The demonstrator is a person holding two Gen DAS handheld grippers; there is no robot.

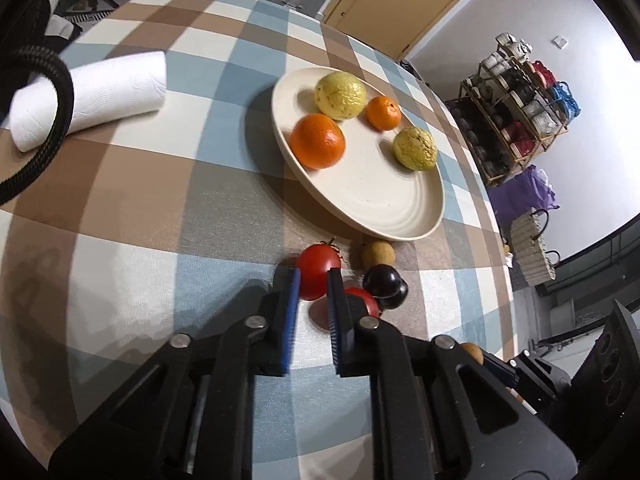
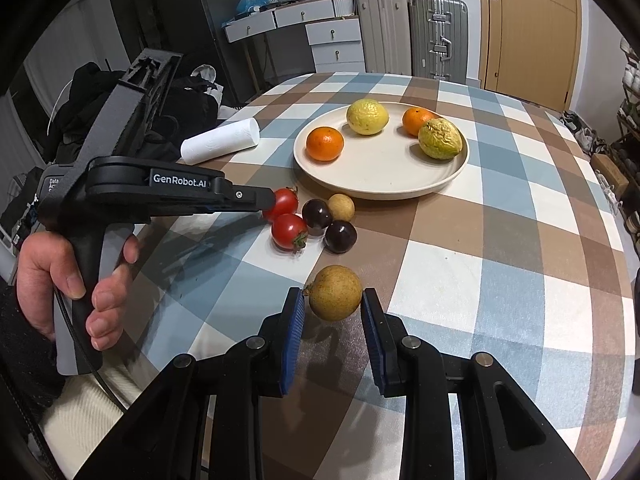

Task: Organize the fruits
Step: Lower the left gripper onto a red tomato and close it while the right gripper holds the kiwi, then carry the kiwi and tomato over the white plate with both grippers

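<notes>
Left gripper (image 1: pixel 313 280): the blue-padded jaws are seen narrowed around a round red cherry tomato (image 1: pixel 318 271); from the left wrist view, contact of the pads cannot be confirmed.
Right gripper (image 2: pixel 331 308): the jaws are held wide, either side of a round tan longan (image 2: pixel 335 293), with a gap visible at each pad.
Shown only by the right wrist view: the person's left hand (image 2: pixel 68 280) gripping the black handle, and the left tool's tip reaching the far tomato.
Shown only by the left wrist view: a wooden rack of yarn spools (image 1: pixel 516 108) and a woven basket (image 1: pixel 530 248) by a white wall.
Loose fruit: a second red tomato (image 2: pixel 289 232), two dark purple round fruits (image 2: pixel 317 215) and a smaller tan longan (image 2: pixel 341 207) are clustered just before the plate.
Round cream plate (image 2: pixel 380 184): two oranges (image 2: pixel 325 143) and two wrinkled yellow fruits (image 2: pixel 367 117) are held.
Surface: a round table under a brown, blue and white checked cloth (image 2: pixel 500 240), with a white paper roll (image 2: pixel 220 142) lying on it.
Room: grey suitcases (image 2: pixel 438 38), white drawers and a wooden door are seen behind.
</notes>
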